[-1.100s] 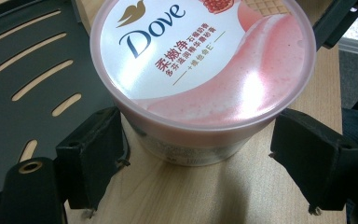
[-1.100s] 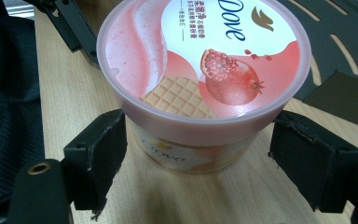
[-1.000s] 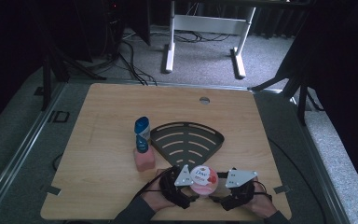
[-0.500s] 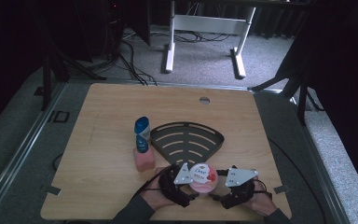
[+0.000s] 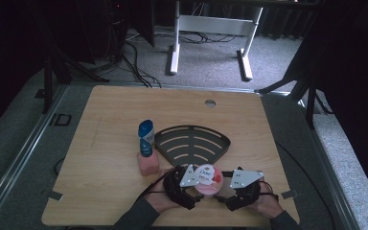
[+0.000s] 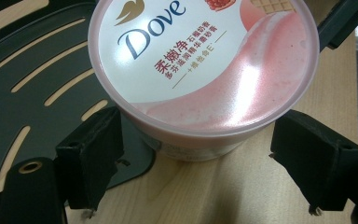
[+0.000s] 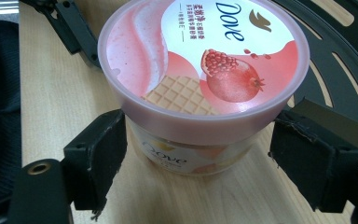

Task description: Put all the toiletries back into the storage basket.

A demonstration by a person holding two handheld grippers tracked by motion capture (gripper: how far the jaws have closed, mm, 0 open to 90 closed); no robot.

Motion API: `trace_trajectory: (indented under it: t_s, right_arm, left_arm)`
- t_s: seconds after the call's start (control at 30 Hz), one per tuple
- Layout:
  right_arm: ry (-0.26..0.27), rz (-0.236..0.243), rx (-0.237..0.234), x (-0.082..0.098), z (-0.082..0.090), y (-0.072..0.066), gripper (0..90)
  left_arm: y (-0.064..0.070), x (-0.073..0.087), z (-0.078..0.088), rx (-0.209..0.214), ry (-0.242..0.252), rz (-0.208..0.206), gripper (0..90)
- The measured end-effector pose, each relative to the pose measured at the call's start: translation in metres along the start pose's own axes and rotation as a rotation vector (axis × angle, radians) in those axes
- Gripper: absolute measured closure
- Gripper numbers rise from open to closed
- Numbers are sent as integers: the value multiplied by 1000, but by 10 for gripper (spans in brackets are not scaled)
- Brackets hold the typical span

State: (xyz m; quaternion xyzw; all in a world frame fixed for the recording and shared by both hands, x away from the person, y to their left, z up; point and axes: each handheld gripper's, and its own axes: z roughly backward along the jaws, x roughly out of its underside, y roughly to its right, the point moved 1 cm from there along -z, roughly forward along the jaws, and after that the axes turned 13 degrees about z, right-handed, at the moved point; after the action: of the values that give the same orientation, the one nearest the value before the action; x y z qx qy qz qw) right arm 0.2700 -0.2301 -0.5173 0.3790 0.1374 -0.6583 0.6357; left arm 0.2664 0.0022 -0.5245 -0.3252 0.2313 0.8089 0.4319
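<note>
You are flanking the round pink Dove tub (image 5: 208, 178) at the table's near edge: left gripper (image 6: 193, 163) and right gripper (image 7: 198, 156), jaws apart, equally near, neither touching

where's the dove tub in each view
High view: Dove tub at bottom centre, between the two grippers.
Left gripper view: tub top centre, above the jaws.
Right gripper view: tub top centre, above the jaws.
Shared landmark: black slotted tray beside it.
</note>
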Motion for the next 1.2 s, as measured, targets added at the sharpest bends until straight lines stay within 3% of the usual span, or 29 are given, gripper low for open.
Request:
trace_trajectory:
  t_s: [1.2]
  right_arm:
    - [-2,42,2,-15,-22,29,184]
  left_arm:
    - [-20,-6,6,-119,-6,41,174]
